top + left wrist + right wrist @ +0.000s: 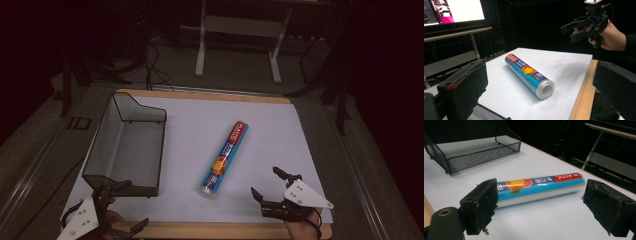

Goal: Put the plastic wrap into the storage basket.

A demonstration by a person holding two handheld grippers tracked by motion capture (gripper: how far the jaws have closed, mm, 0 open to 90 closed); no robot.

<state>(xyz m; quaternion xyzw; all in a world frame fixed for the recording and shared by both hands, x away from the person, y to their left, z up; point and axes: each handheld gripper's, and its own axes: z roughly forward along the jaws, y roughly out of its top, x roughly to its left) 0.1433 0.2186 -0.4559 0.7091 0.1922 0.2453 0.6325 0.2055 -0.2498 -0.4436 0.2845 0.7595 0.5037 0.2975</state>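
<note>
A roll of plastic wrap [224,160] in a blue and red printed sleeve lies on the white table sheet, its length running near to far. It lies on its side in the left gripper view [529,75] and across the right gripper view [539,188]. My right gripper [272,187] is open to the right of the roll's near end, apart from it. My left gripper [131,205] is open at the near left corner, in front of the black mesh tray [145,116]. The right gripper [574,30] and the hand holding it appear in the left gripper view.
The mesh tray [481,152] stands empty on the left of the sheet. A wooden table edge [215,230] runs along the near side. Beyond the table stand a white desk frame [237,30] and a lit monitor [456,11]. Cables lie on the floor.
</note>
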